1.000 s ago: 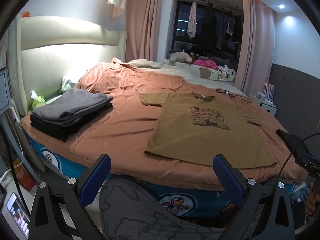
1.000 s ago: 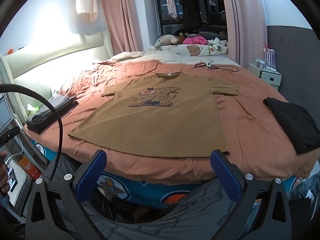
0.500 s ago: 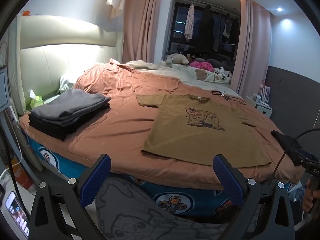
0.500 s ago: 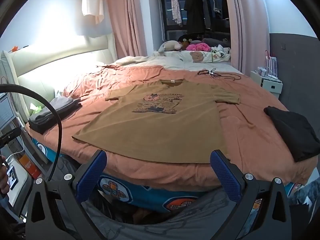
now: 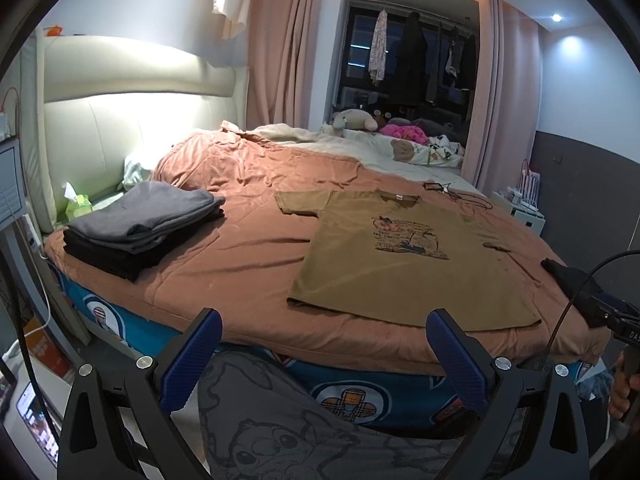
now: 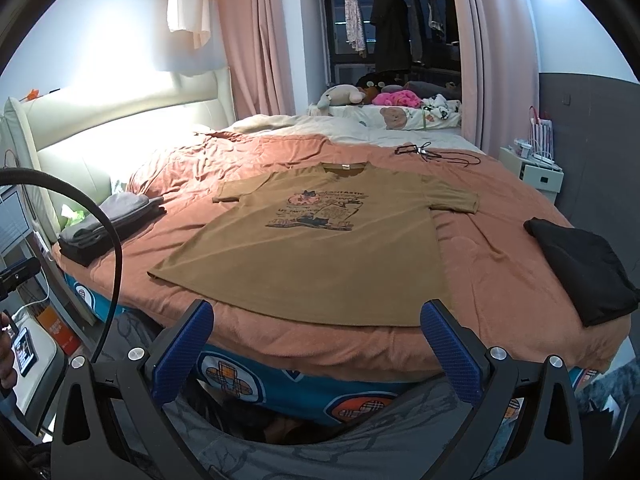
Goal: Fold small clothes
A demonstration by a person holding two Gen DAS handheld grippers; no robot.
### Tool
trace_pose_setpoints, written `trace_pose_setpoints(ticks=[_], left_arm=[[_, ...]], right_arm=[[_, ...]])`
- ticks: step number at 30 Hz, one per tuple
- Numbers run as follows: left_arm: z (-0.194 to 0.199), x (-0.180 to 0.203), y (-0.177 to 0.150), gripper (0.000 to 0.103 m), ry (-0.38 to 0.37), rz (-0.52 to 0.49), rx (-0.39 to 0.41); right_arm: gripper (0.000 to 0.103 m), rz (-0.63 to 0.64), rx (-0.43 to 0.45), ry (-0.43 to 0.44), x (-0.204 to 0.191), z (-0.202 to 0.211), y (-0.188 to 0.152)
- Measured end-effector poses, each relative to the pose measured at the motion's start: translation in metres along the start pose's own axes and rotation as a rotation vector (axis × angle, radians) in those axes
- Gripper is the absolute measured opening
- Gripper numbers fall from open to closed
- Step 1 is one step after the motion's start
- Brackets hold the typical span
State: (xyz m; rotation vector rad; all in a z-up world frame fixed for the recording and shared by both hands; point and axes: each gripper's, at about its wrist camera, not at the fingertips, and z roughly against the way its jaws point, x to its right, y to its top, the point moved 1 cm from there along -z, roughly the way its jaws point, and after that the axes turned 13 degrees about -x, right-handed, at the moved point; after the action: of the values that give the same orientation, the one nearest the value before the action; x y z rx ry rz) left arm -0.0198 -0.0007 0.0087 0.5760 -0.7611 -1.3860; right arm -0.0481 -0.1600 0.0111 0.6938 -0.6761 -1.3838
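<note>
Over the last second both cameras have drawn back and risen slightly from the bed's (image 6: 500,208) near edge, so no fold has begun. The left gripper (image 5: 322,344), fingers spread and empty, hovers off that edge. The brown T-shirt (image 6: 320,256) lies flat near it, between a folded pile (image 5: 140,228) and a black garment (image 6: 580,264). The right gripper (image 6: 316,336) hangs likewise, released.

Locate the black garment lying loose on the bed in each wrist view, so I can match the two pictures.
Left wrist view: the black garment shows only partly at the far right edge, beyond the brown T-shirt, behind the other gripper's cable.
Right wrist view: it lies in full at right, apart from the brown T-shirt.
Shared landmark: the folded grey-and-black stack on the bed's left side.
</note>
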Motion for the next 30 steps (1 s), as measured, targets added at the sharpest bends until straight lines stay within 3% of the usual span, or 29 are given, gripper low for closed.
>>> trace_pose_setpoints(ticks=[30], left_arm=[[0.027,0.016,-0.008,0.103,-0.02,-0.04,0.034]], right_arm=[[0.103,0.019,0.041,0.006,0.003,0.016,-0.011]])
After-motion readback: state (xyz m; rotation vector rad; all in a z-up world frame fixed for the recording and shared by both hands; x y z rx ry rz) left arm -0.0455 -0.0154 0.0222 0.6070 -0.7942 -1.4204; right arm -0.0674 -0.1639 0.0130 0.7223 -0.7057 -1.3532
